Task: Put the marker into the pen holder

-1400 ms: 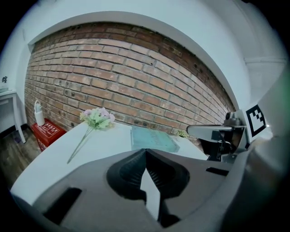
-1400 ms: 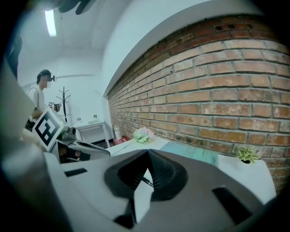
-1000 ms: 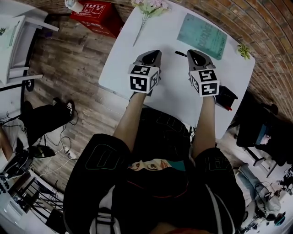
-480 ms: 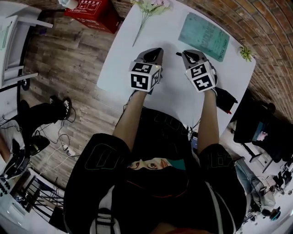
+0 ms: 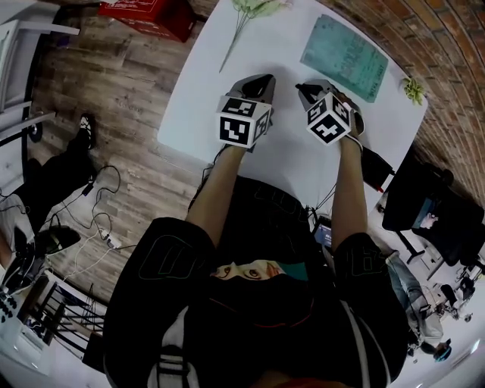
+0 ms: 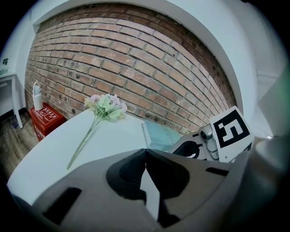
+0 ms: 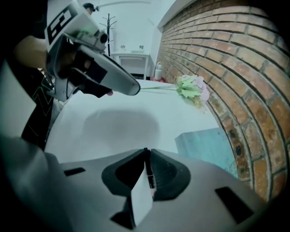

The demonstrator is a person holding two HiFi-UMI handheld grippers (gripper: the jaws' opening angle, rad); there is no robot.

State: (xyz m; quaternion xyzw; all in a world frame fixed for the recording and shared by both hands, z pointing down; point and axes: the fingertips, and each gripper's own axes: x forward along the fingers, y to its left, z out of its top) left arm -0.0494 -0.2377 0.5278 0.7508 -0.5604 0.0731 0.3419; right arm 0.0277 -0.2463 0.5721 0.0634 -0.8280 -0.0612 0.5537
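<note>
On the white table both grippers are held side by side. My right gripper is rolled onto its side, and in the right gripper view its jaws are closed on a thin black marker. My left gripper hovers just to its left with its jaws shut and nothing between them. The left gripper view catches the right gripper close by on the right. The black pen holder stands at the table's right edge, behind the right hand.
A bunch of pale flowers lies at the table's far end, and a teal booklet at the far right by the brick wall. A small green sprig sits at the right corner. A red box stands on the floor, left.
The right gripper has rolled onto its side and edged forward. The marker that lay on the table just ahead of its tips now sits between its jaws. The left gripper barely moved.
</note>
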